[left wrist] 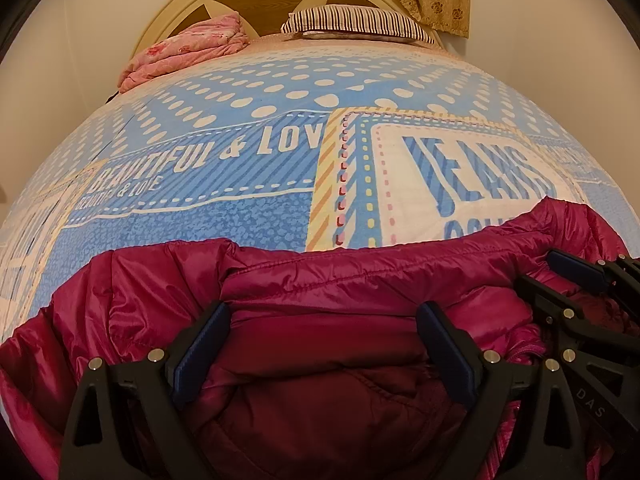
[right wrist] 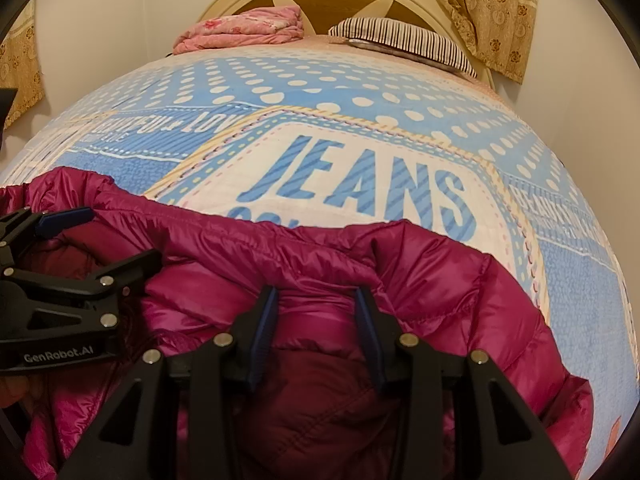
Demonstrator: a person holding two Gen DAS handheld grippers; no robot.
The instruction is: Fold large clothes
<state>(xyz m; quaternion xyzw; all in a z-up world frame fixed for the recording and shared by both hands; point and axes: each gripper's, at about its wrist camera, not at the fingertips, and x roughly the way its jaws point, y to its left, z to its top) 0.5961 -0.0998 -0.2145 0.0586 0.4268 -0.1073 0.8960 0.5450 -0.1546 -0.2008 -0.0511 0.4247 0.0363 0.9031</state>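
A magenta puffer jacket lies bunched at the near end of the bed; it also fills the near part of the right wrist view. My left gripper is open wide, its blue-padded fingers low over the jacket's middle. My right gripper is open, jaws partly apart over a fold of jacket fabric. The right gripper shows at the right edge of the left wrist view, and the left gripper at the left edge of the right wrist view. The two grippers are close side by side.
The bed has a blue and white printed cover with "JEANS" lettering. At the headboard lie a folded pink quilt and a striped pillow. A floral curtain hangs at the back right.
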